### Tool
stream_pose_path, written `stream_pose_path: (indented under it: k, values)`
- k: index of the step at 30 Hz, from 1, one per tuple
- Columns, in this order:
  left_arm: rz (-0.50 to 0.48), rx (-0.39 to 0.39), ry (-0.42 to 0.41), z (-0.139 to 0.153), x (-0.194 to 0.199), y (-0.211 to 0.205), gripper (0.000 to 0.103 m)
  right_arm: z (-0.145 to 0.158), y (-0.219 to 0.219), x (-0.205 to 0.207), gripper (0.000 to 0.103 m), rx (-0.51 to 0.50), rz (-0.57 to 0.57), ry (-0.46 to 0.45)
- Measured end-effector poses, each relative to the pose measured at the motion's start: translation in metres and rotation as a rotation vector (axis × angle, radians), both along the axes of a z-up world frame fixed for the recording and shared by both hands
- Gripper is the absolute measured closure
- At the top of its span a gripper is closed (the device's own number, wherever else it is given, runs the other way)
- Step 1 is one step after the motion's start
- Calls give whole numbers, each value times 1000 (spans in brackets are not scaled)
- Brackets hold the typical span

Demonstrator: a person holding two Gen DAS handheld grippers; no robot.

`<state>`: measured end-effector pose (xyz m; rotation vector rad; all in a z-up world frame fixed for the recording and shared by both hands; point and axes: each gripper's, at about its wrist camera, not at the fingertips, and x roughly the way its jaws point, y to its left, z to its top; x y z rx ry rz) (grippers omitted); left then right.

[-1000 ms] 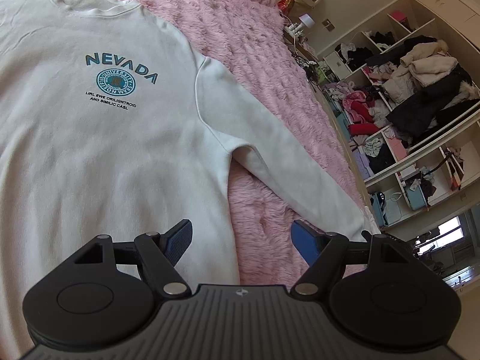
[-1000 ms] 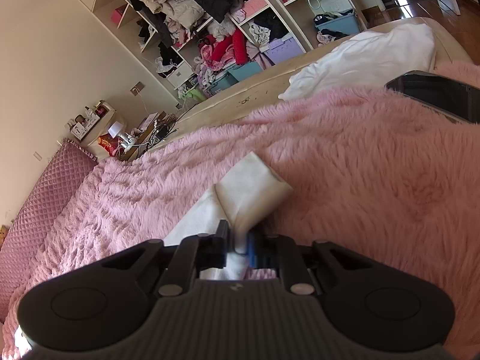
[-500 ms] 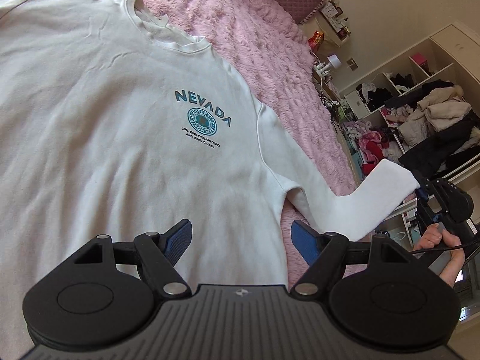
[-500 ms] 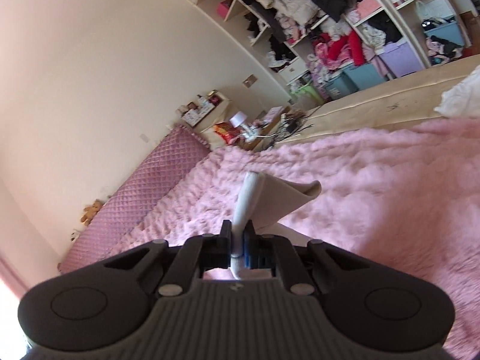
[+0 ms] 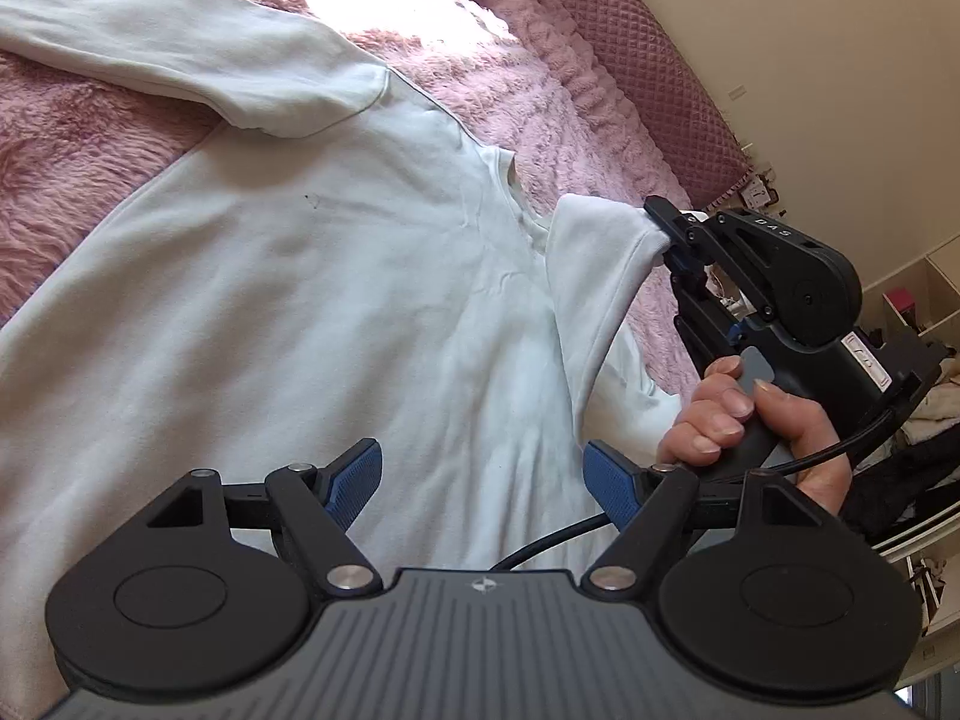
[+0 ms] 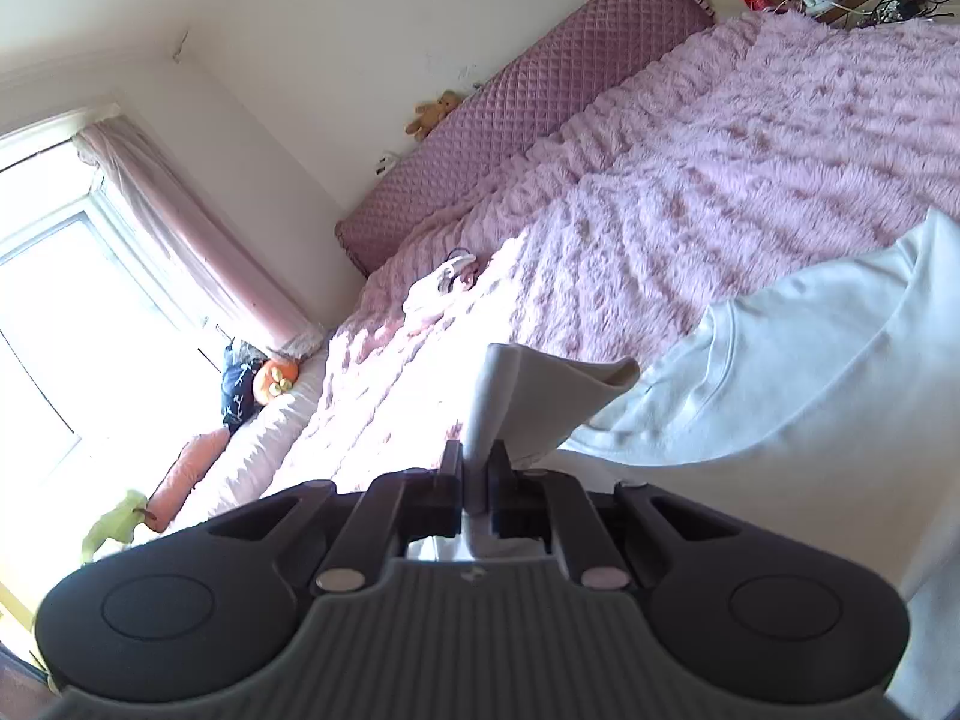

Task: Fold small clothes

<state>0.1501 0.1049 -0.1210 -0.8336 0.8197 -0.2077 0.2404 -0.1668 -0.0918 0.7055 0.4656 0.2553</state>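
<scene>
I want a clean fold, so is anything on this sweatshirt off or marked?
One small thing: a tiny dark speck sits on the white sweatshirt, on its upper chest area. Otherwise nothing odd; the right gripper holds the sleeve cuff lifted above the body.

The sweatshirt (image 5: 336,276) is white, the fluffy blanket (image 6: 720,168) pink, the quilted headboard (image 6: 528,102) mauve with diamond pattern, the gripper pads (image 5: 360,480) blue.

A home bedroom: a fluffy pink bedspread (image 6: 750,138) covers a bed backed by a quilted mauve headboard (image 6: 528,96), with a teddy bear (image 6: 433,113) on top, a curtained window (image 6: 90,276) left of the jaws, and cluttered shelves (image 5: 924,360) at right.
</scene>
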Motion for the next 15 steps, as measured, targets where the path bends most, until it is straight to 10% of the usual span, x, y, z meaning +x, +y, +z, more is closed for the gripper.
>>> stream_pose_path:
  k: [2,5,10,15]
  values:
    - [43,8,8,-5,-1,15,15,-30,31,6,93,-56,61,42]
    - [92,8,27,-14,2,32,15,-62,49,17,51,-58,161,135]
    - [98,-58,46,-35,28,39,15,-48,3,-15,48,-20,116,94]
    - [86,-112,14,-48,61,31,15,-14,-77,-59,42,-419,-84,34]
